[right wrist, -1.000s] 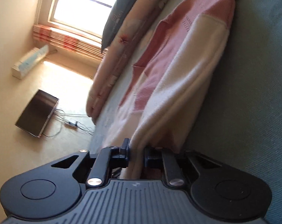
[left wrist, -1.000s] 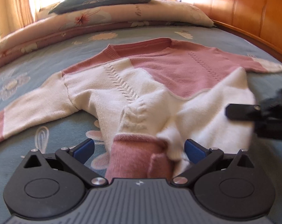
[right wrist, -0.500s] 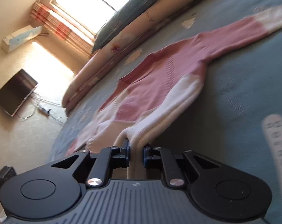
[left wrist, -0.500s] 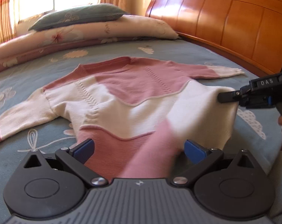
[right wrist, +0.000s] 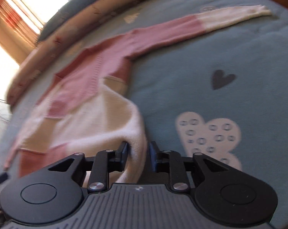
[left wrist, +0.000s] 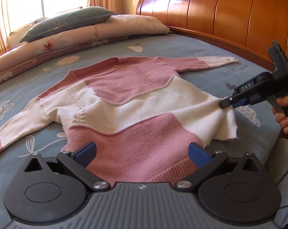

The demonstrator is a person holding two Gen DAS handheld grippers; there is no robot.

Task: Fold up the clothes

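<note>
We have the pink-and-cream knitted sweater point(left wrist: 136, 103) spread front-up on the blue flower-print bedspread point(left wrist: 210, 47), collar towards the orange wooden headboard point(left wrist: 229, 13) and hem nearest us. It looks laid out for the first fold, not yet folded.

Left gripper point(left wrist: 142, 153): blue pads stand wide apart, hovering over the pink hem band; cloth lies below them but nothing is pinched. Right gripper point(right wrist: 137, 150): its jaws have just been opening, and a cream fold of the hem corner sits between the pads. In the right wrist view we see gaps on both sides of the fold, so we judge it released, or very nearly so. A person's hand point(left wrist: 284, 112) holds that gripper's handle.

Step in hand, as we read it: letting go of the hem after flattening. To do it well, we would open fully before drawing back, so the knit does not drag. The cream corner beside the right gripper is rucked and wants smoothing. The next grasps likely belong at a sleeve.

Count, left to right from the sweater:
- sleeves: two, one out to each side of the sweater
- pillows: one teal pillow point(left wrist: 67, 23) beyond the collar, atop one folded floral quilt point(left wrist: 98, 32)
- sweaters: one
- grippers: two
- hands in view: one
</note>
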